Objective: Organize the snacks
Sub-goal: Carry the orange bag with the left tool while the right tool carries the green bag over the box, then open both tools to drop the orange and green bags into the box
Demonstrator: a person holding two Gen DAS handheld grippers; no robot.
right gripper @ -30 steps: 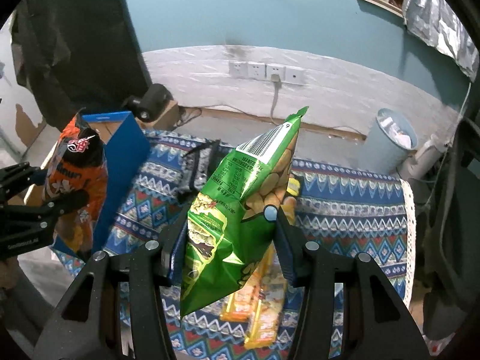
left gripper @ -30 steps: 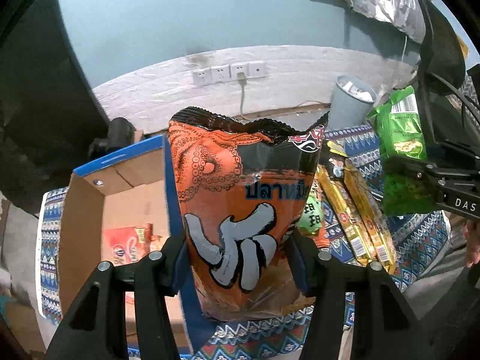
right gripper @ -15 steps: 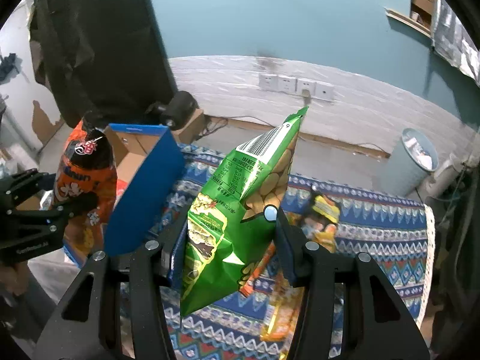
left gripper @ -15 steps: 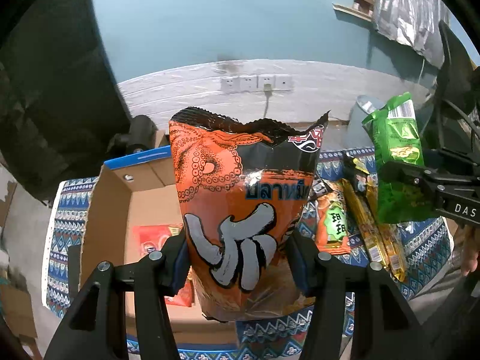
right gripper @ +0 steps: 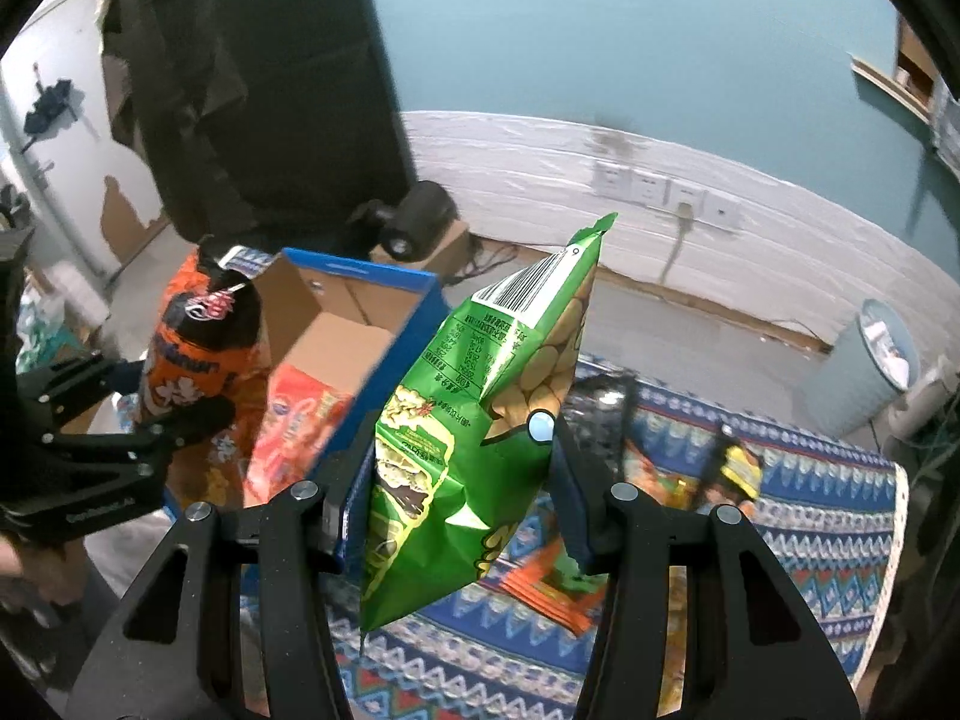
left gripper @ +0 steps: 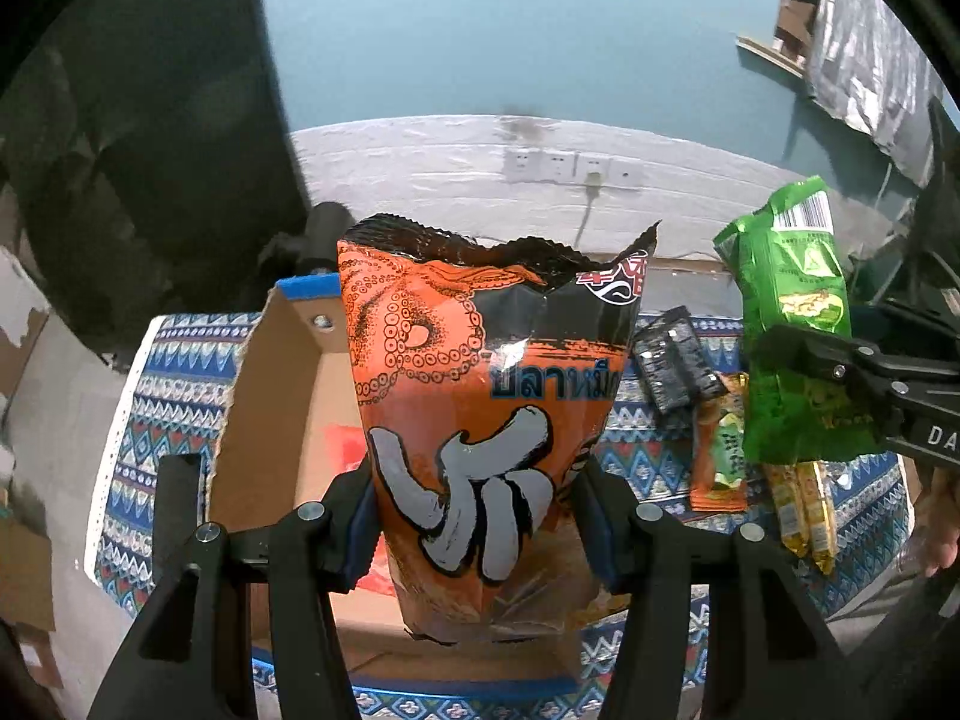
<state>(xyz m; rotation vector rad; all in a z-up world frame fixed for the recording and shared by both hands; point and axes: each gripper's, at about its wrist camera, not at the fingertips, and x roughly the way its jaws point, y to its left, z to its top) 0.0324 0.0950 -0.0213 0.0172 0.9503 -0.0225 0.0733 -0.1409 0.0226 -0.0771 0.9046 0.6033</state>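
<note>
Between the left gripper's [left gripper: 480,516] fingers, an orange squid-snack bag [left gripper: 486,408] is being clamped upright, hanging over the open cardboard box [left gripper: 282,414] with the blue rim, where a red snack pack [right gripper: 288,438] is lying inside. Beside it, the right gripper [right gripper: 456,480] is pinching a green snack bag [right gripper: 474,438], tilted, above the patterned tablecloth [right gripper: 828,516]. Orange packets [left gripper: 720,456], yellow bars [left gripper: 804,516] and a black pack [left gripper: 678,366] are lying on the cloth.
</note>
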